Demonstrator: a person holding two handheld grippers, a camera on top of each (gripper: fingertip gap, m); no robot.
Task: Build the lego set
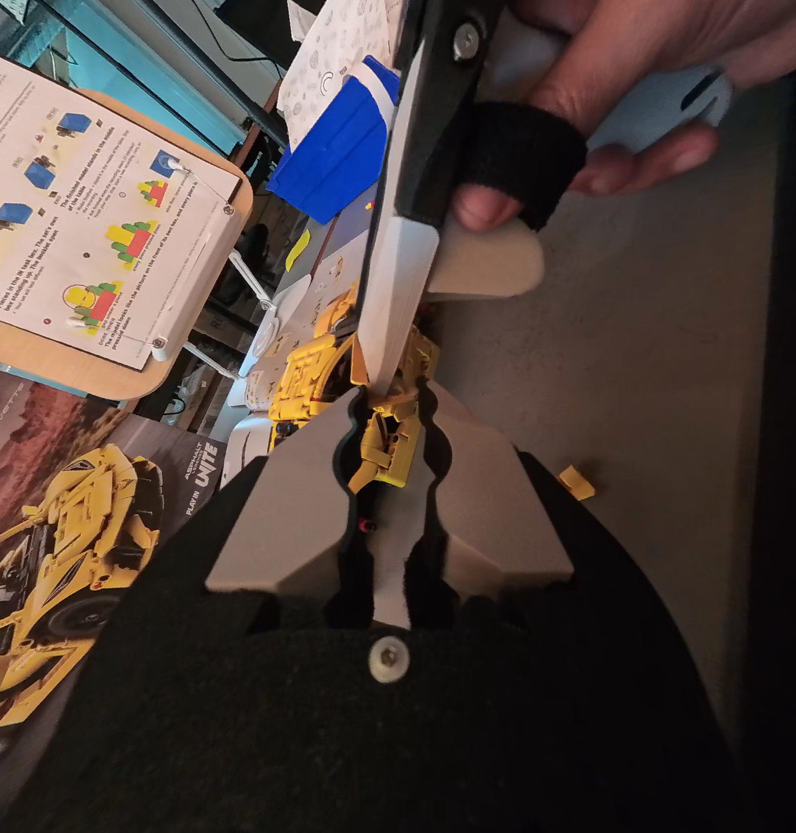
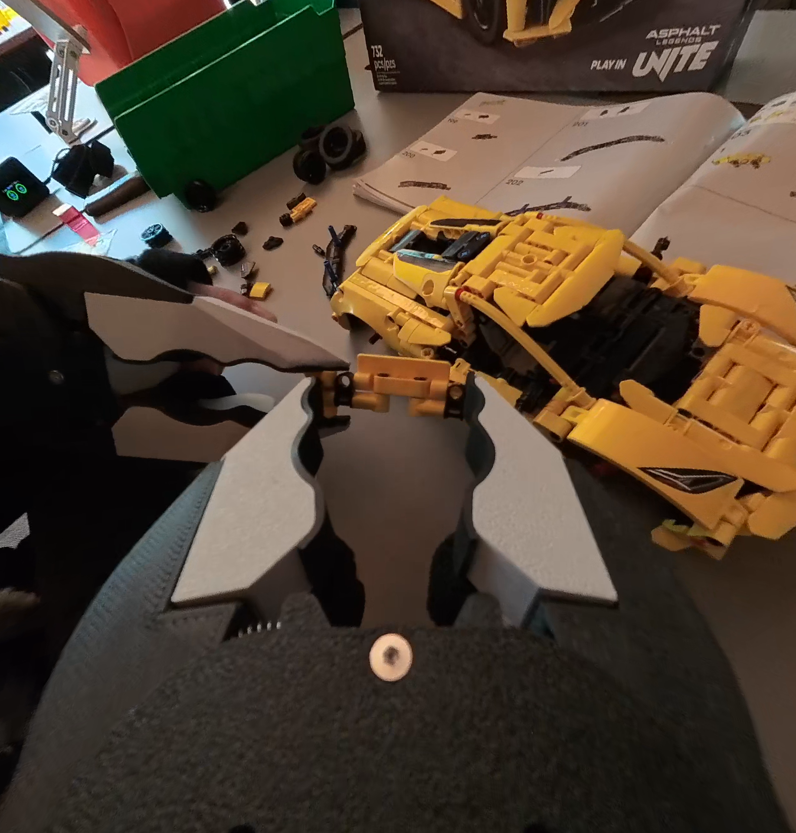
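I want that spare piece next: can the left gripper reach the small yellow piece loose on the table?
Probably yes: the small yellow piece lies uncovered beside the left gripper, once it leaves the sub-assembly.

I'm seeing a lab-style workstation: a posted instruction sheet [image 1: 94,216], parts bins [image 2: 233,99], a small screen [image 2: 15,187] on the table [image 2: 270,189].

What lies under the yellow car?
The open instruction booklet lies under the car's far side, and the grey table under its near side. Whatever is printed on the covered pages cannot be seen.
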